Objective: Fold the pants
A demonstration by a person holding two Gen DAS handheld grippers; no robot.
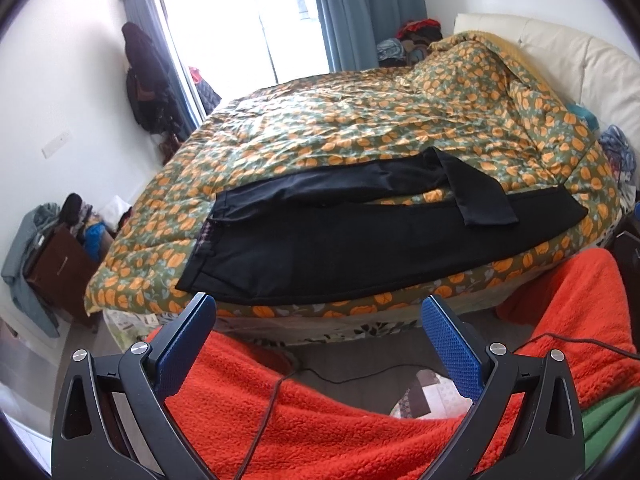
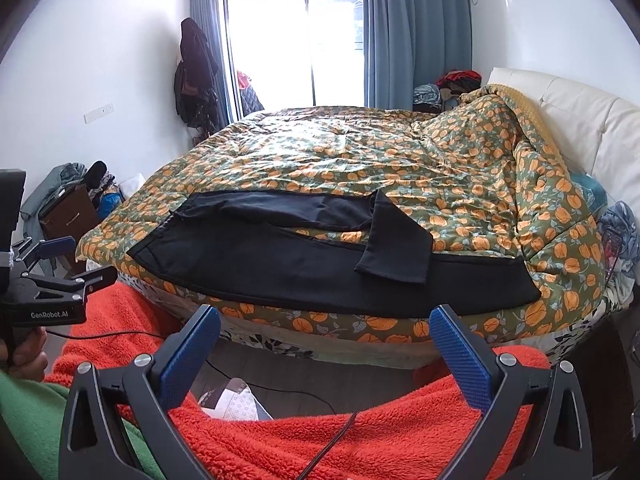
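Left tongs (image 1: 318,306): blue fingers spread wide apart, holding nothing, touching nothing. They hang short of the bed's near edge, over orange fleece (image 1: 328,428). Right tongs (image 2: 325,316): same, spread wide, empty, clear of the bed (image 2: 360,152), orange fleece below them too.

Two tongs in all; the left one also shows from the side at the left rim of the right wrist view.

One pair of black pants (image 1: 360,248) lies on the bed, along its near edge, waistband toward the left end. Near leg stretched flat the length of that edge; far leg runs alongside it, then doubles back so its cuff lies across the near leg toward the right end. Strip of bedspread shows between the two legs.

One bed, one flowered orange-and-green bedspread (image 1: 360,120). One cream headboard (image 2: 580,120) at the bed's right end. One window (image 2: 296,36) beyond the bed's far side, blue curtains on both sides.
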